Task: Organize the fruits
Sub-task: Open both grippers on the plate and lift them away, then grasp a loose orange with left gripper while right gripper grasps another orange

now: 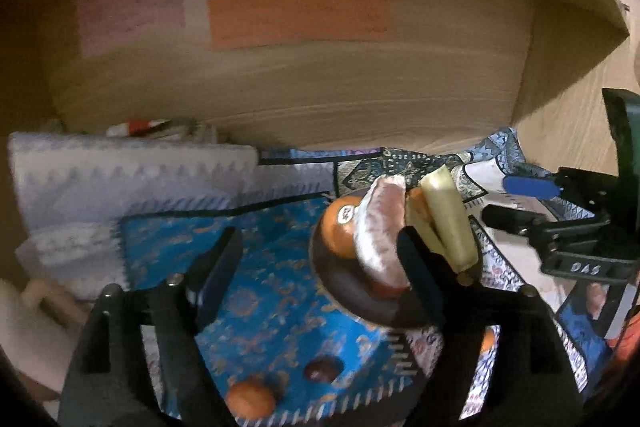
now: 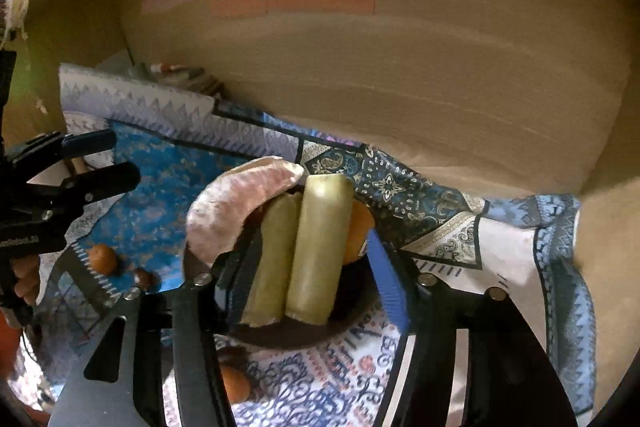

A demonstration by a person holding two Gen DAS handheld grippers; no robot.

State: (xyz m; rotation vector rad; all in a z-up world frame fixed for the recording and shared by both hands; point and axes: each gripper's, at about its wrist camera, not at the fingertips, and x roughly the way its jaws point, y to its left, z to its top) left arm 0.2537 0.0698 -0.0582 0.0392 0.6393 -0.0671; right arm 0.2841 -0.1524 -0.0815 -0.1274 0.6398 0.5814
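The two pale yellow-green cut stalk pieces [image 2: 308, 251] lay in a dark round bowl [image 1: 352, 291] on the blue patterned cloth [image 1: 256, 267], between the right gripper's [image 2: 312, 259] spread fingers. The orange's [image 1: 340, 227] sticker was too blurry to read. The left gripper [image 1: 316, 259] hung open; "DAS" showed on the other's body.

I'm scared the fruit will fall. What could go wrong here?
The dark bowl looks piled high: the pomelo wedge leans over its rim and might tip out. The right gripper sits open around the two pale sticks, so closing could shove them. The small orange fruit on the blue cloth could roll if bumped.
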